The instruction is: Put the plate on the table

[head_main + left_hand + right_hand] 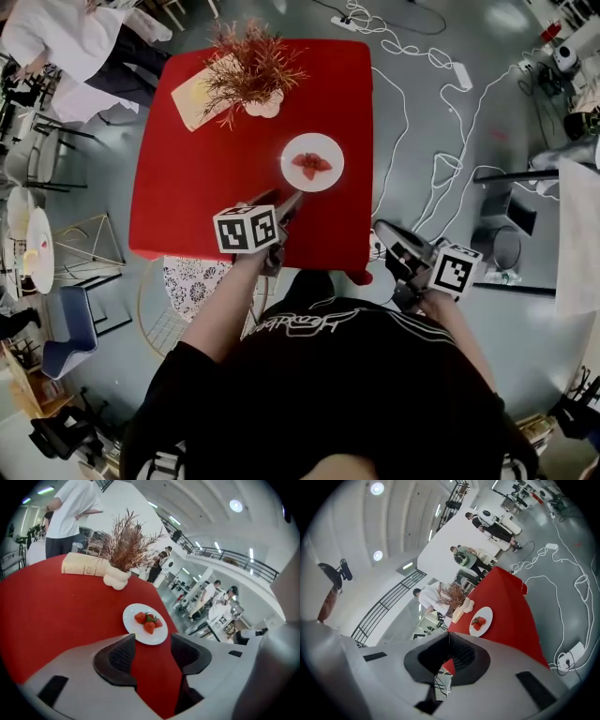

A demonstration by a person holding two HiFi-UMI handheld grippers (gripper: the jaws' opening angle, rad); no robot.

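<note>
At eleven o'clock I see a dried plant (251, 66) in a white vase (265, 106) beside a book (193, 94); cables (441, 58) trail at two.

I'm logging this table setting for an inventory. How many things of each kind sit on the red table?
Plate: 1
Strawberries: 3
Book: 1
Vase with dried twigs: 1
Total: 6

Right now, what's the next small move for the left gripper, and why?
Probably draw the left gripper back from the table: the plate already sits flat on it, and the jaws stand apart and empty, short of the plate. Nothing seems left to place.
</note>
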